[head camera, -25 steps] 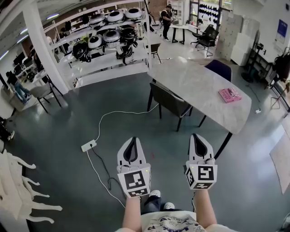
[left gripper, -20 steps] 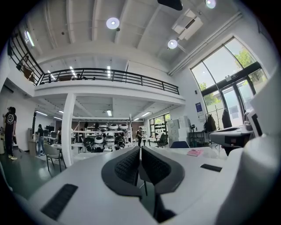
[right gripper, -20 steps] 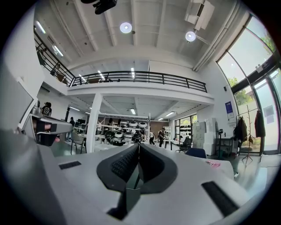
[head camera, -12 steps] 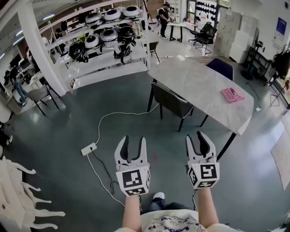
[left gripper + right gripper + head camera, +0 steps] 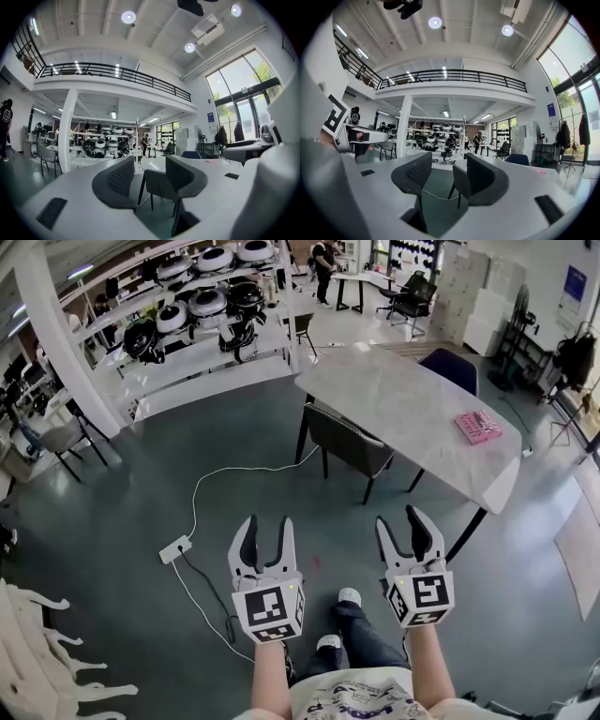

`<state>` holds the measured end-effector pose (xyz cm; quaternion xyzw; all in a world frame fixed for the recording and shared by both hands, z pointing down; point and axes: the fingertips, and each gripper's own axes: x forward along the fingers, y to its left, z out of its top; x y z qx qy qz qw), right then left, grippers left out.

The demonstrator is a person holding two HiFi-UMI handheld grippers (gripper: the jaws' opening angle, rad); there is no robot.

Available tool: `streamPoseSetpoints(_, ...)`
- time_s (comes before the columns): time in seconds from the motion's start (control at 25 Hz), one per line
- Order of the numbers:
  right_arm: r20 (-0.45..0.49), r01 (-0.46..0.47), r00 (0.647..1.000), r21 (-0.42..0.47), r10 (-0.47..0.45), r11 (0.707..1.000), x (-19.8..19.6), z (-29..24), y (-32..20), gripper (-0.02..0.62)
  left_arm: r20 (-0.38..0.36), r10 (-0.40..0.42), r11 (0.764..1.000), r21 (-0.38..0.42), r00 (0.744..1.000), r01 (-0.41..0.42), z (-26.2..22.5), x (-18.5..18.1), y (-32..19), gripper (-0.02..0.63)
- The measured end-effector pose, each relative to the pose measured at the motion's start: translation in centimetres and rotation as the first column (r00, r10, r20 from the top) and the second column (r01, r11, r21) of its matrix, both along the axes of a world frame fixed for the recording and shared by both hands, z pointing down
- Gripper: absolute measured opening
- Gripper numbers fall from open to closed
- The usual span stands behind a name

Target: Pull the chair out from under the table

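I held both grippers out level in front of me, side by side, with nothing in either one. The left gripper [image 5: 267, 524] had just been opening, and its jaws stood well apart with only air between them. The right gripper [image 5: 399, 519] had also just been opening and had spread wider. Nothing touched its pads.

The chair [image 5: 352, 441] stood ahead of both grippers and well apart from them, out of reach across bare floor. From the left gripper it lay ahead and a little to the right, and from the right gripper ahead and slightly to the left. Each gripper view showed it far off through the gap between that gripper's jaws. Its dark backrest faced the grippers. Its seat was tucked under the near edge of the table [image 5: 394, 395], which stretched away beyond the chair and off to the right of the right gripper.

A pink box [image 5: 476, 427] lay on the tabletop, far ahead and to the right of the right gripper. A blue chair [image 5: 452, 370] stood at the table's far side. A power strip [image 5: 175, 548] sat on the floor just left of the left gripper, with a white cable [image 5: 214, 481] curling from it toward the chair's legs.
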<state>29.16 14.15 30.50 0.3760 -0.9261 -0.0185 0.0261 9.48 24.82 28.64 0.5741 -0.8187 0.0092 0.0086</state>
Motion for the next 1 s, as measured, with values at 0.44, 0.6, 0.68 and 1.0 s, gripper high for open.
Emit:
streamPoseSetpoints(0.44,-0.012,0.032,0.999,-0.008,-0.032,0.999,-6.0,1.3,-9.4,0.233,0.0,-0.025,1.0,-0.016,1.0,0.025,1.2,-5.4,-8.6,0.216)
streamPoseSetpoints(0.6,-0.013,0.043,0.999,-0.012,-0.043,0.999,-8.6,1.5,-15.1,0.233,0.011,-0.033,0.999,-0.022,0.999,0.033,1.1,-7.7,-13.8,0.216)
streamPoseSetpoints(0.68,-0.016,0.055,0.998,-0.016,-0.056,0.998,-10.2,1.4,-18.2,0.233,0.014,-0.043,0.999,-0.021,0.999,0.043,0.8,-9.2,-16.7,0.216)
streamPoseSetpoints(1.0,-0.024,0.1,0.995,-0.006,-0.1,0.995,-15.3,1.1,-30.0,0.233,0.033,-0.07,0.997,-0.039,0.997,0.071,0.8,-13.8,-28.2,0.216)
